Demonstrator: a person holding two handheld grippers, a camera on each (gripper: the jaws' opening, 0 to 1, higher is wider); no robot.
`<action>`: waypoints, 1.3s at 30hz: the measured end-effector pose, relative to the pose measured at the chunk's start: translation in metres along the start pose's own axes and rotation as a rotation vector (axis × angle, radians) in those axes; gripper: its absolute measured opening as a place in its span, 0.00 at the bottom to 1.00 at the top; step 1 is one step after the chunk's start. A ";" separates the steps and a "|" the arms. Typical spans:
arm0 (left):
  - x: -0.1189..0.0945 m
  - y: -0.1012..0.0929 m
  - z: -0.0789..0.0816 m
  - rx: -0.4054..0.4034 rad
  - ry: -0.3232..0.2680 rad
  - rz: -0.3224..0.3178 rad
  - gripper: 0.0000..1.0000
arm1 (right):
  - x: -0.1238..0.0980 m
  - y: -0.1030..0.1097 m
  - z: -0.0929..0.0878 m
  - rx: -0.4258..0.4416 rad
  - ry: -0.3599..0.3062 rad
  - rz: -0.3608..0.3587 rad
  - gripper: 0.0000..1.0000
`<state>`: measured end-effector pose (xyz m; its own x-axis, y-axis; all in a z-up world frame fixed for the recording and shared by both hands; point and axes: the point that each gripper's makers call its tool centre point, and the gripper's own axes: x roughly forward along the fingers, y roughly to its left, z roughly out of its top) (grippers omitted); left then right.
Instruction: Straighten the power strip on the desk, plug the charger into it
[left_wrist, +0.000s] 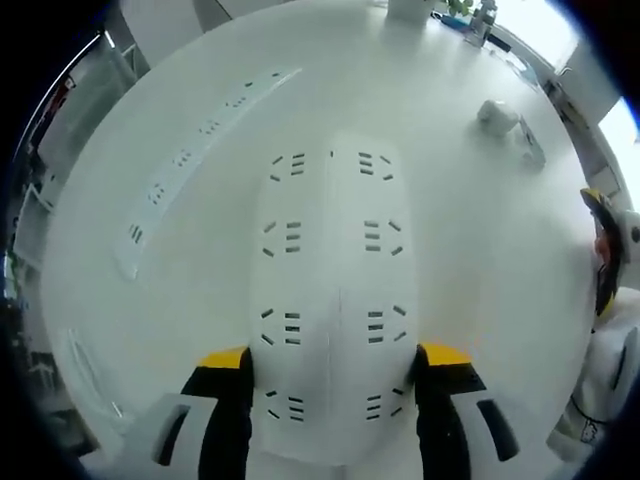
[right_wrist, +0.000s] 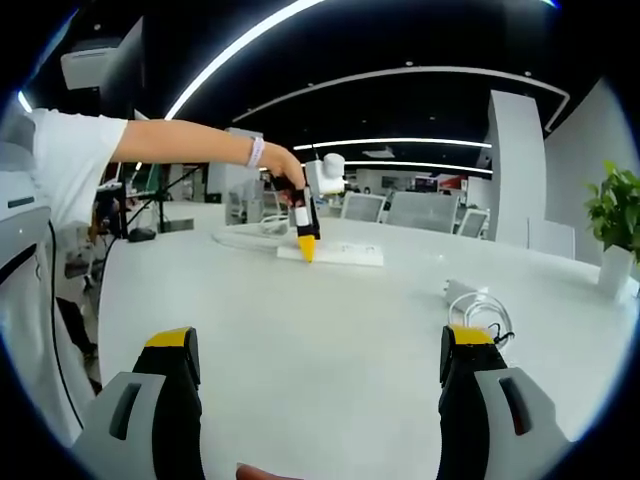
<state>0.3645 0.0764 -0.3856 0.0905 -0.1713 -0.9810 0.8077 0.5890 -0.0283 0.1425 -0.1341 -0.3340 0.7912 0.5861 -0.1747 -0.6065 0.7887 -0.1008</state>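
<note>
The left gripper (left_wrist: 335, 375) clamps the power strip (left_wrist: 330, 300), long axis toward 12 o'clock, while the charger (right_wrist: 468, 297) lies at 2 o'clock of the empty, open right gripper (right_wrist: 320, 385) (nearer it) on the counter (right_wrist: 330, 330).

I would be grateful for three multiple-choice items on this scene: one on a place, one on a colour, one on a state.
1. Where does the charger lie?
A. on the desk, apart from the power strip
B. plugged into the power strip
C. in the left gripper

2. What colour are the gripper jaw tips?
A. red
B. yellow
C. blue

3. How is the right gripper?
A. shut on the charger
B. shut on the strip
C. open, empty

Answers: 1 A, the charger rests on bare desk by its coiled cable; 2 B, yellow caps flank the power strip in the left gripper; 3 C, the right gripper has wide-apart jaws.
</note>
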 end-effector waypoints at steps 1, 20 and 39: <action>0.000 0.000 0.000 0.007 0.000 0.000 0.67 | 0.000 0.000 0.000 0.000 0.001 0.000 1.00; 0.001 -0.018 -0.012 0.190 0.008 -0.025 0.67 | 0.003 0.004 0.002 -0.009 0.008 0.007 1.00; -0.001 0.002 0.003 0.346 0.041 -0.042 0.67 | 0.002 0.005 0.003 -0.012 0.009 0.006 1.00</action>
<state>0.3678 0.0757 -0.3838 0.0350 -0.1538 -0.9875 0.9606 0.2779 -0.0093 0.1414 -0.1280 -0.3323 0.7866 0.5893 -0.1845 -0.6125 0.7826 -0.1113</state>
